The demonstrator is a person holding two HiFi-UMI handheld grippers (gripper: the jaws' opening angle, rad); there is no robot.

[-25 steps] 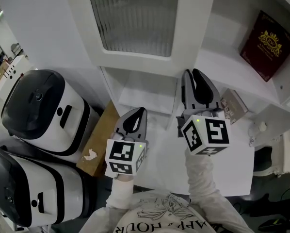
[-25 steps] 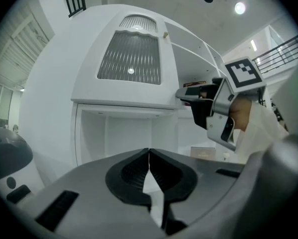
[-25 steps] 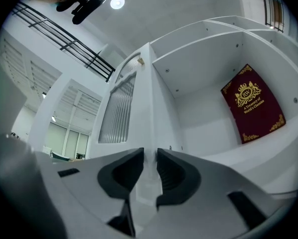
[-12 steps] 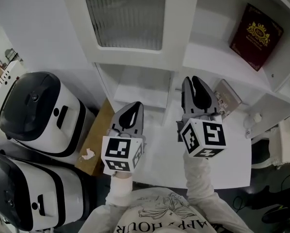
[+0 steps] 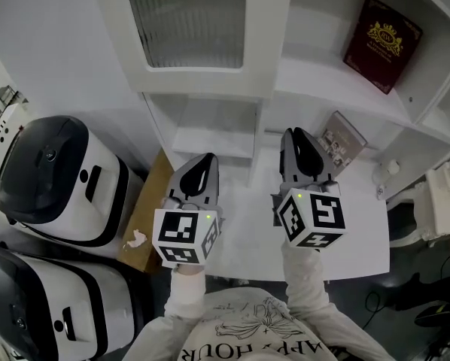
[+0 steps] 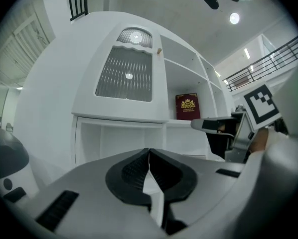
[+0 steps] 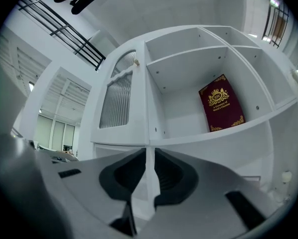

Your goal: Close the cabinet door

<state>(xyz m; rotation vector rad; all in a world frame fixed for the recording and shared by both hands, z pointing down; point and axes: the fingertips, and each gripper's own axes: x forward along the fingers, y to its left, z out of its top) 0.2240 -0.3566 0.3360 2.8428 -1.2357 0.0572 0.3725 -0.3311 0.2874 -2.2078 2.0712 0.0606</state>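
Left gripper (image 5: pixel 204 164) is hovering with jaws clenched on nothing. Door (image 5: pixel 187 21) is sitting up above it, looking shut or close to it. Right gripper (image 5: pixel 299 138) is closing its jaws, slim gap, nothing between. Book (image 5: pixel 381 43) is leaning on the shelf (image 5: pixel 326 85) beyond.

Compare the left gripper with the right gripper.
The left gripper has fingers touching at the tips; the right gripper has fingers closing, with a narrow gap and nothing in it. The left gripper points below the ribbed-glass door; the right gripper points at the divider beside the red book. Both hold nothing.
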